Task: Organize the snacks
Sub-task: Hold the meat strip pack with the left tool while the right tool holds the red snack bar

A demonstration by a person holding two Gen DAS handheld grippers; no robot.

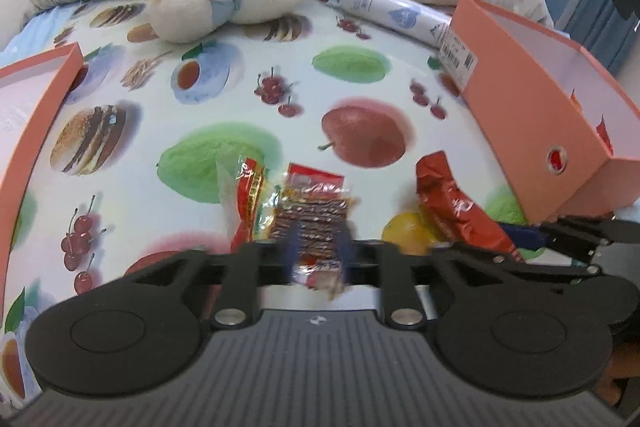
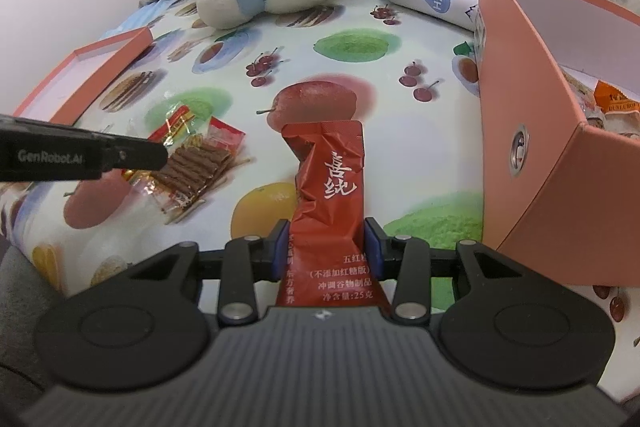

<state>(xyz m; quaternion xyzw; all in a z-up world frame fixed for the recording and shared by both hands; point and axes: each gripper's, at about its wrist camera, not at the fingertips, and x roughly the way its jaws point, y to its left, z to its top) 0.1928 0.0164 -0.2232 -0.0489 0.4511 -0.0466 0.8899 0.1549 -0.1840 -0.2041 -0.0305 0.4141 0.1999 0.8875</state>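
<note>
Red sachet (image 2: 326,211) with white Chinese lettering is clamped between the blue pads of the right tongs (image 2: 327,247), beside the open salmon-pink box (image 2: 532,155) that already contains wrapped snacks. Left tongs (image 1: 318,251) are seen partly open and blurred about a clear packet of brown biscuit sticks (image 1: 310,223) lying on the fruit-printed surface (image 1: 240,99); contact cannot be determined.
</note>
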